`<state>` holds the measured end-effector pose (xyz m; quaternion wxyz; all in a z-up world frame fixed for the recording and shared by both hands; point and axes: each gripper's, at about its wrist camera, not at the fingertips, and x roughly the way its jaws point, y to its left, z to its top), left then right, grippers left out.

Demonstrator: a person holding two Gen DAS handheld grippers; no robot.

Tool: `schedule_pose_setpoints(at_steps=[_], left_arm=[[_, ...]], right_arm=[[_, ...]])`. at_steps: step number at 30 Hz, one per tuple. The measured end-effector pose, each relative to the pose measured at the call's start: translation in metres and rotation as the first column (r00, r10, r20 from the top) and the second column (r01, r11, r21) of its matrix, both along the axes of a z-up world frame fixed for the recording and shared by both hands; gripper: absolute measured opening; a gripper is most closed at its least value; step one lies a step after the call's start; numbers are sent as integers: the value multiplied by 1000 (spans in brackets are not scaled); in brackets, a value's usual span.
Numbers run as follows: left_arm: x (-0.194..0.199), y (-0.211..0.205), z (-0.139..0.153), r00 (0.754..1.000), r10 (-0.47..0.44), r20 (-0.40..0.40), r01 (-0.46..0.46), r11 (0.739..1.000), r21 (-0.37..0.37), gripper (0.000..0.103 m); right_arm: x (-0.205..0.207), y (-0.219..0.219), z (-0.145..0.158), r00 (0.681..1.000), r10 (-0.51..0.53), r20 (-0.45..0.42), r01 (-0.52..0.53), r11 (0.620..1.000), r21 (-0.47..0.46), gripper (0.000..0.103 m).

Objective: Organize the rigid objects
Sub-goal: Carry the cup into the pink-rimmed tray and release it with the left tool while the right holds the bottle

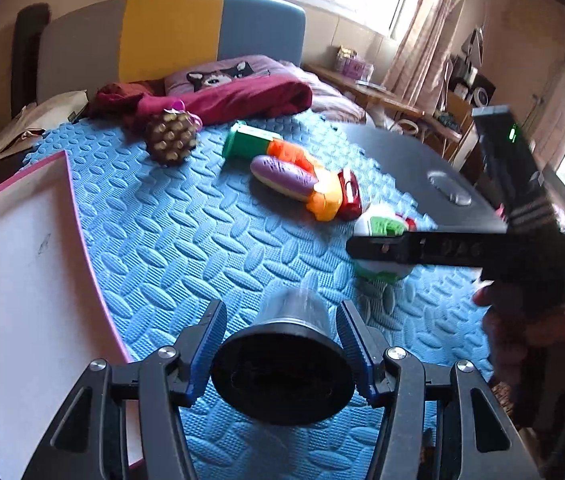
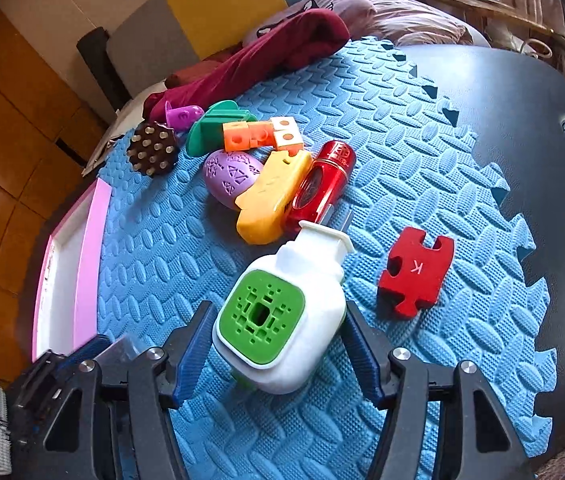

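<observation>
The white-and-green plug-in (image 2: 282,320) lies on the blue mat (image 2: 422,184) between the right gripper (image 2: 276,344)'s spread jaws, prongs pointing away, while the left gripper (image 1: 282,340)'s jaws pinch a dark cup (image 1: 286,356) beside the tray (image 1: 22,264).

Blue foam mat (image 2: 186,240) embossed with an oval weave pattern. White plug-in device (image 2: 302,312) with a green perforated face. Red puzzle piece (image 2: 416,274) marked K. Glossy red cylinder (image 2: 322,184), yellow block (image 2: 272,200), purple egg (image 2: 228,176) with raised patterns, pink-rimmed white tray (image 1: 10,280).
</observation>
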<state>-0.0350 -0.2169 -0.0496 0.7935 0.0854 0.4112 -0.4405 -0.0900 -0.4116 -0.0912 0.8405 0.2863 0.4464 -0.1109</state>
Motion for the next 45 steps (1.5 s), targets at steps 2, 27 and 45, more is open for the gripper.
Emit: schedule_pose_setpoints(at_steps=[2,27,45], left_arm=[[3,4,4,1000,7,1,-7,1000,-18,57],[-26,-6,-17,988,-144,50,138,984,112,56],[58,45,46,993,105,-47,-110,984,-139,1]], right_arm=[[1,-2,-1,1000,-1,1,1,1000,5,64],[-1,-6,-3,1000,-10,19,10,1000,29,64],[6,10,-1,999,45,-2,-45,997,-70,56]])
